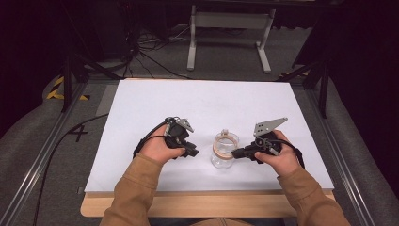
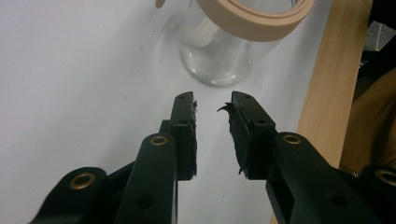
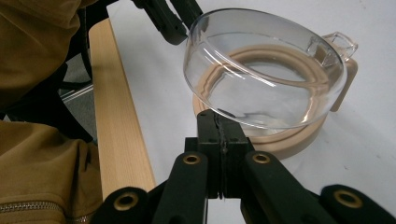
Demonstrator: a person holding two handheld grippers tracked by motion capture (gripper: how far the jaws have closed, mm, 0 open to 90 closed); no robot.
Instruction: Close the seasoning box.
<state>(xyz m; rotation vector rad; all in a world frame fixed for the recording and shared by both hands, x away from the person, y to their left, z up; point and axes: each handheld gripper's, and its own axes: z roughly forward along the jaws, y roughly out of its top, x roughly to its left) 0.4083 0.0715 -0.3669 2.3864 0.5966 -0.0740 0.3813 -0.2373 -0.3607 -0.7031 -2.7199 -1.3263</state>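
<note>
Now the right gripper [image 3: 219, 122] is clamped on the clear lid [image 3: 261, 70] over the jar [image 1: 223, 155], near the table's front edge [image 1: 207, 200]. Left gripper [image 2: 212, 109] stands apart, empty, just beside the jar.

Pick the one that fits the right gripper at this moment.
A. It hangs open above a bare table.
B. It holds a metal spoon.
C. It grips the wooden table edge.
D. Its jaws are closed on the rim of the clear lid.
D: in the right gripper view the right gripper has its jaws pressed together on the rim of the clear lid, above the tan ring.
</note>
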